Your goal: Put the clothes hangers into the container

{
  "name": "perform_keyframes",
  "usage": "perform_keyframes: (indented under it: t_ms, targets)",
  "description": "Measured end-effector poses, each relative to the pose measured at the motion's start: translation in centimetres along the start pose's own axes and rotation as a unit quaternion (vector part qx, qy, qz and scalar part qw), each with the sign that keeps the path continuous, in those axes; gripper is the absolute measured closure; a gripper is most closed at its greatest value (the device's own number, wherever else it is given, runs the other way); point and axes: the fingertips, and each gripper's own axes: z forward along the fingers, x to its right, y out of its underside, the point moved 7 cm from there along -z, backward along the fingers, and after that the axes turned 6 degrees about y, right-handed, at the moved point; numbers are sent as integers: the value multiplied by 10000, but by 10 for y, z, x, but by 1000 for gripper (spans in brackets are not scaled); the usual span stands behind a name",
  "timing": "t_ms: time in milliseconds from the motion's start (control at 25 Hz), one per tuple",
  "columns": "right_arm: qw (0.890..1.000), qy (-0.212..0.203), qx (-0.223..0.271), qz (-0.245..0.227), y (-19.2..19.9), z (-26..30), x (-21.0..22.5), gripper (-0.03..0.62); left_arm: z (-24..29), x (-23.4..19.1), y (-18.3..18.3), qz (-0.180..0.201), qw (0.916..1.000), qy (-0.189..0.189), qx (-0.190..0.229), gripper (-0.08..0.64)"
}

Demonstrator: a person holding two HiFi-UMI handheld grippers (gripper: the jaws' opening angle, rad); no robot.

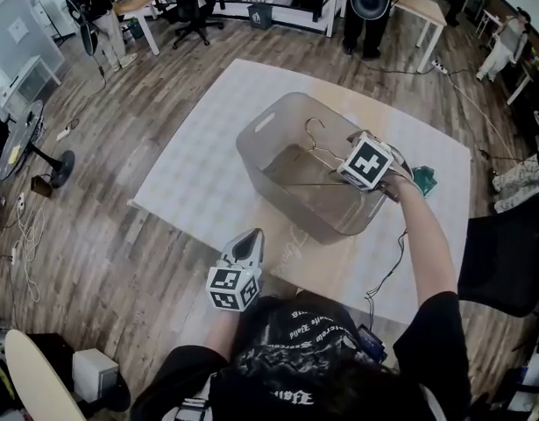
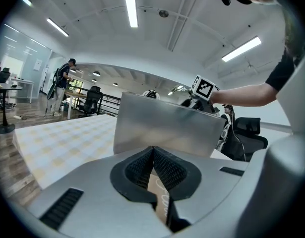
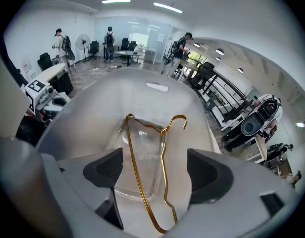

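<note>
Loosely, gold hanger (image 3: 163,167) in container (image 3: 92,103), hook pointing away from right gripper (image 3: 154,175)

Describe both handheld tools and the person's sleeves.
The left tool and right tool have grey bodies and black pads; each carries a white cube with black square markers. The person wears a black short-sleeved shirt with pale lettering.
</note>
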Motion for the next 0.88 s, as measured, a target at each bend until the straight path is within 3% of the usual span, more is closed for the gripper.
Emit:
perform_keyframes:
  t_ms: [320, 600, 880]
  targets:
    - [9859, 536, 1360, 817, -9, -66, -3, 213, 2, 10, -13, 267, 9992, 282, -57, 540]
    - [9574, 984, 2354, 1353, -4, -124, -21, 239, 3, 23, -25, 371, 9975, 603, -11, 540]
    - [9272, 1407, 2948, 1834, 15, -172, -49, 247, 1, 40, -34, 543, 9936, 993, 52, 540]
